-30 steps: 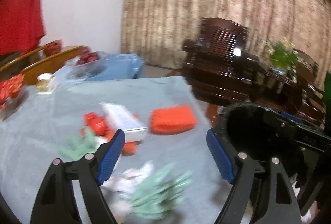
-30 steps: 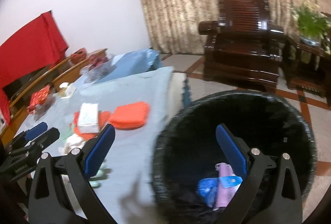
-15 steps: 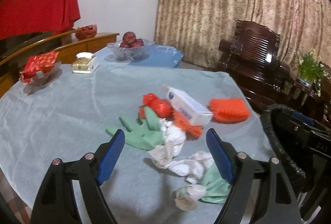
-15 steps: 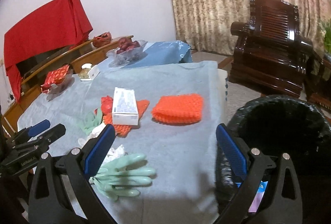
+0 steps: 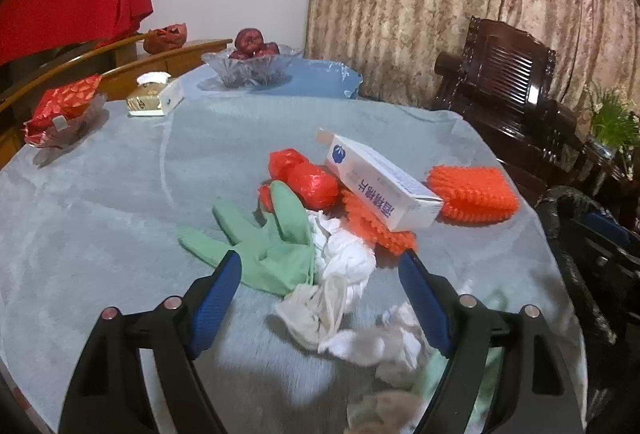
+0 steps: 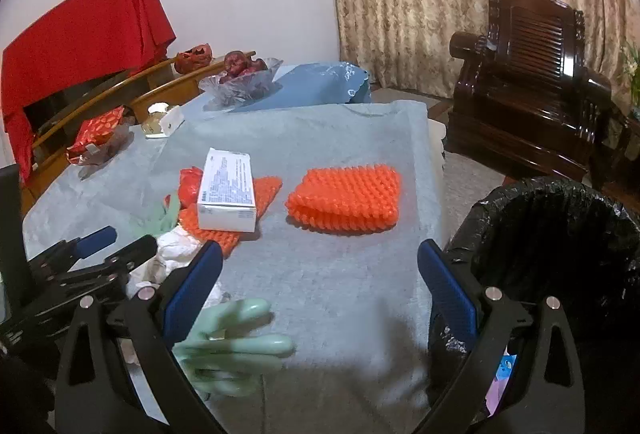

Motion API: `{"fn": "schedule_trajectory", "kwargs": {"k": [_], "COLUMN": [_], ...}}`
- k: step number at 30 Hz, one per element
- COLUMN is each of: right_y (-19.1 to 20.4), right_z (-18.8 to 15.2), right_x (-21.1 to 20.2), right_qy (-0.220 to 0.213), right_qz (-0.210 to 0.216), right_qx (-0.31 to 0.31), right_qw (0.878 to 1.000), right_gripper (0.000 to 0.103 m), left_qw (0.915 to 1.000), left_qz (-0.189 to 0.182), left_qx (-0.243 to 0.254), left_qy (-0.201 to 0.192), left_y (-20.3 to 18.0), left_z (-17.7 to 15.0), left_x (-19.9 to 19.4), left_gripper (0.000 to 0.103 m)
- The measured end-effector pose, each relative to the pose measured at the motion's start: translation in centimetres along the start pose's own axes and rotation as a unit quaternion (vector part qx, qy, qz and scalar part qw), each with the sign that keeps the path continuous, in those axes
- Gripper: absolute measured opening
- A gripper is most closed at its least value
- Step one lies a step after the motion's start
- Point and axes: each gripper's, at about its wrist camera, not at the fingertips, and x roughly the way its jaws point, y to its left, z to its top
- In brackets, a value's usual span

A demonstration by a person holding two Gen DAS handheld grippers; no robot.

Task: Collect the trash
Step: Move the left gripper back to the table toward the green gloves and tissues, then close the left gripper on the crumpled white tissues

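Note:
Trash lies on a grey-clothed table (image 5: 100, 201): a green glove (image 5: 264, 242), crumpled white tissues (image 5: 344, 266), red plastic wads (image 5: 308, 181), a white box (image 5: 380, 181) on orange foam netting (image 5: 376, 230), and a folded orange net pad (image 5: 472, 193). My left gripper (image 5: 320, 298) is open and empty, low over the tissues. My right gripper (image 6: 320, 286) is open and empty above the table's near edge, with a second green glove (image 6: 236, 346) by its left finger. The black-lined bin (image 6: 560, 242) stands at the right.
A glass fruit bowl (image 5: 252, 67), a small gold box (image 5: 154, 99) and a dish with a red packet (image 5: 64, 113) sit at the table's far side. A dark wooden armchair (image 6: 528, 81) and curtains stand behind. The left gripper shows in the right wrist view (image 6: 96, 250).
Both grippers have swung left from the bin toward the table. The left one has come down closer to the tissues and glove. Both stay open.

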Motion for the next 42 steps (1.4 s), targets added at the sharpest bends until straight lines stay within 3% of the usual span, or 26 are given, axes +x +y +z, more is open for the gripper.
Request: {"fn": "schedule_trajectory", "kwargs": {"k": [7,12,20,22,37,38,41,42], "right_y": [-0.1,0.2,1.2,1.4,3.8,3.7,3.3,3.0], "right_z": [-0.1,-0.2,-0.5,-0.5,-0.6,-0.6,-0.6,-0.6], "right_x": [0.6,1.0,1.4,1.3,1.4,1.3,1.0,0.9], "right_qy": [0.006,0.011,0.017,0.017,0.025,0.024,0.022,0.022], "right_qz": [-0.001,0.001,0.014,0.017,0.03,0.03,0.024,0.022], "right_qx": [-0.008,-0.011,-0.017,-0.019,-0.036,-0.038,-0.037,-0.033], "right_qw": [1.0,1.0,1.0,1.0,0.999,0.999,0.999,0.999], "right_gripper": [0.095,0.095,0.095,0.095,0.095,0.095,0.095,0.095], "left_qw": [0.9991,0.9987,0.9983,0.9982,0.9961,0.996,0.9962,0.9962], "left_qz": [0.012,-0.001,-0.027,-0.036,-0.064,-0.065,-0.064,-0.065], "left_qx": [-0.01,-0.025,-0.039,-0.039,-0.047,-0.049,-0.051,-0.051], "left_qy": [0.04,0.045,0.034,0.028,0.038,0.037,0.03,0.026], "left_y": [0.3,1.0,2.3,2.8,4.0,3.9,3.5,3.3], "left_z": [0.0,-0.1,-0.2,0.0,-1.0,-1.0,-0.8,-0.6], "left_x": [3.5,3.7,1.4,0.8,-1.4,-1.4,-1.5,-1.4], "left_gripper": [0.072,0.053,0.033,0.014,0.008,0.011,0.036,0.039]}}
